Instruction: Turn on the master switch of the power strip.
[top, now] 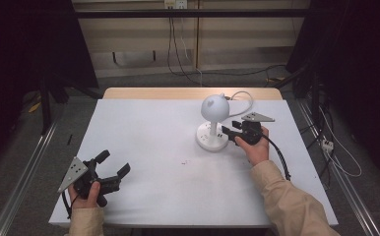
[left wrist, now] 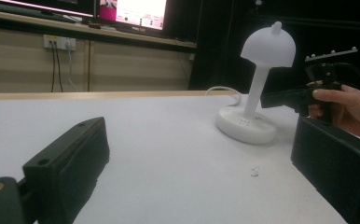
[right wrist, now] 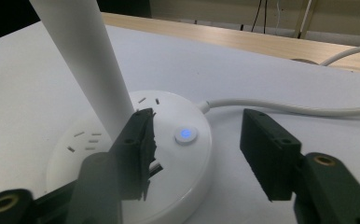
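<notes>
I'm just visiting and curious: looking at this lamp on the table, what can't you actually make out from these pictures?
- White mushroom-shaped table lamp: in the right gripper view the top edge cuts off its shade.
- Small dark speck on the white table: too small to identify in the high view, blurred in the left gripper view.
- White power cable: its far end runs off the right gripper view's edge.

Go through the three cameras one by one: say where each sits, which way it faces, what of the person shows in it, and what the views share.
High view: above the person's side, looking forward and down on the white table; both sleeved forearms, the left gripper and the right gripper show.
Left gripper view: low over the table between its open jaws, facing the lamp and the person's other hand.
Right gripper view: close above the lamp base, jaws open beside the stem, blue button between.
Shared: all three show the lamp and its white cable.
</notes>
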Available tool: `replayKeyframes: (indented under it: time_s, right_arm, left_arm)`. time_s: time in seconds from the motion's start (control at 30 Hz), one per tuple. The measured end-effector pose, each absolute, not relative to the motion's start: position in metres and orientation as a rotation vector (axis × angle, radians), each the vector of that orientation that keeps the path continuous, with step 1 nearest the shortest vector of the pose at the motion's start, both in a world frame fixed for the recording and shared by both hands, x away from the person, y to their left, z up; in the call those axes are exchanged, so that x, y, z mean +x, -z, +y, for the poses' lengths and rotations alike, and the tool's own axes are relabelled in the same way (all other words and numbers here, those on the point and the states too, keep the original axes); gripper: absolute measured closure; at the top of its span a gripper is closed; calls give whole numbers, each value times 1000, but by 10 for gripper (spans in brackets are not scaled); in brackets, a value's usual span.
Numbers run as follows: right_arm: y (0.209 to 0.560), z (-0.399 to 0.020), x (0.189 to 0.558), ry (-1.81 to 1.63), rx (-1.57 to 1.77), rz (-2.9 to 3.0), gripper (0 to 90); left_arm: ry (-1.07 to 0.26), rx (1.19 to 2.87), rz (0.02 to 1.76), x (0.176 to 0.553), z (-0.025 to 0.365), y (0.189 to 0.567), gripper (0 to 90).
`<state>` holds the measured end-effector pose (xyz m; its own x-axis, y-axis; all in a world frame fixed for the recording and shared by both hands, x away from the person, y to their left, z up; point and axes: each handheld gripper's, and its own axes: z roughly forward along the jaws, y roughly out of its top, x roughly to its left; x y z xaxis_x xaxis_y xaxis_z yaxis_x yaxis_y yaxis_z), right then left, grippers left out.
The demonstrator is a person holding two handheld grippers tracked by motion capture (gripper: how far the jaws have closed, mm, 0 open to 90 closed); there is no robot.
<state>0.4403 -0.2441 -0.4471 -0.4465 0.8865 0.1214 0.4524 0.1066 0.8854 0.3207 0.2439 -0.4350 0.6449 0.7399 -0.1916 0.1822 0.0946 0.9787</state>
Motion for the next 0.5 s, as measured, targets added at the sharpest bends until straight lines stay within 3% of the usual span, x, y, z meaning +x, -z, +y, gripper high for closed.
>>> replayKeyframes:
  time_s: [0.07,0.5]
  right_arm:
    - [447,-245,439,-1303,1304,1947,384]
    - [445,-242,434,-1320,1283,1963,299]
  left_arm:
    - [-490,1453,823,321,243,435,38]
    - [-492,1459,824,321,244,435,38]
